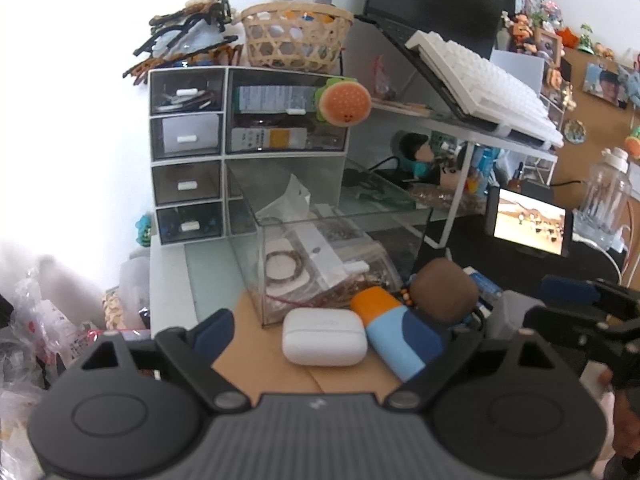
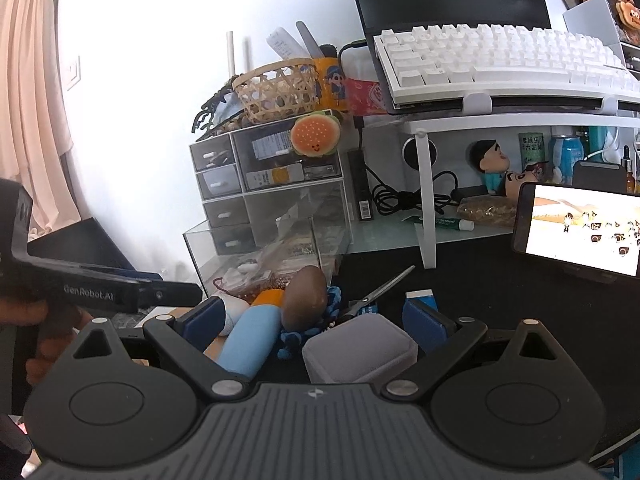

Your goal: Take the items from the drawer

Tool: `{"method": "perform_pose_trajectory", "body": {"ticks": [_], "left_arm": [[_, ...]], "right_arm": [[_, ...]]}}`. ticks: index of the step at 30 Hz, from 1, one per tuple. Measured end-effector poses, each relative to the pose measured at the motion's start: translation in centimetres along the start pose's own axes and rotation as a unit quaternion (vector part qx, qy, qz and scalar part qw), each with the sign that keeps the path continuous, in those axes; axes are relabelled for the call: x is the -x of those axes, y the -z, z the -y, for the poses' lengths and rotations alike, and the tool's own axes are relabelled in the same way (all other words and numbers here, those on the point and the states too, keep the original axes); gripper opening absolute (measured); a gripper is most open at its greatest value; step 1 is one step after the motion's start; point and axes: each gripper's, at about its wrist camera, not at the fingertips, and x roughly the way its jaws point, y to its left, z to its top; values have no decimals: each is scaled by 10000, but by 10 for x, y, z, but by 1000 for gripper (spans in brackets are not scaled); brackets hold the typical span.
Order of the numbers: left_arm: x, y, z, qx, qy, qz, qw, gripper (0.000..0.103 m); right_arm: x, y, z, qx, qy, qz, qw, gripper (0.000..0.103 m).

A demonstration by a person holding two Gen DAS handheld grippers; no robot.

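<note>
A clear drawer [image 1: 320, 236] is pulled far out of the white drawer unit [image 1: 188, 152] and holds packets and a bead bracelet [image 1: 285, 266]. In front of it lie a white earbud case [image 1: 324, 336], a blue and orange tube [image 1: 396, 332] and a brown egg-shaped thing [image 1: 444, 290]. My left gripper [image 1: 340, 332] is open around the case and tube, holding nothing. My right gripper [image 2: 316, 316] is open over a grey box [image 2: 360, 354], with the tube [image 2: 252, 336] and brown egg [image 2: 306, 296] between its fingers. The drawer [image 2: 264, 248] shows behind.
Scissors [image 2: 376, 292] lie on the black mat. A phone [image 2: 580, 228] with a lit screen stands at right. A white shelf [image 2: 500, 120] carries a keyboard [image 2: 492, 56] and laptop. A wicker basket [image 1: 296, 36] sits on the drawer unit. Plastic bags [image 1: 44, 320] lie at left.
</note>
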Motion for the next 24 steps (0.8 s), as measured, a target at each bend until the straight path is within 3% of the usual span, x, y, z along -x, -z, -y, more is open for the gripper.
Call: {"method": "perform_pose_trajectory", "body": {"ticks": [24], "left_arm": [[22, 3, -12, 44, 226, 250, 9994, 97]], "right_arm": [[-6, -14, -29, 210, 239, -269, 9991, 97]]}}
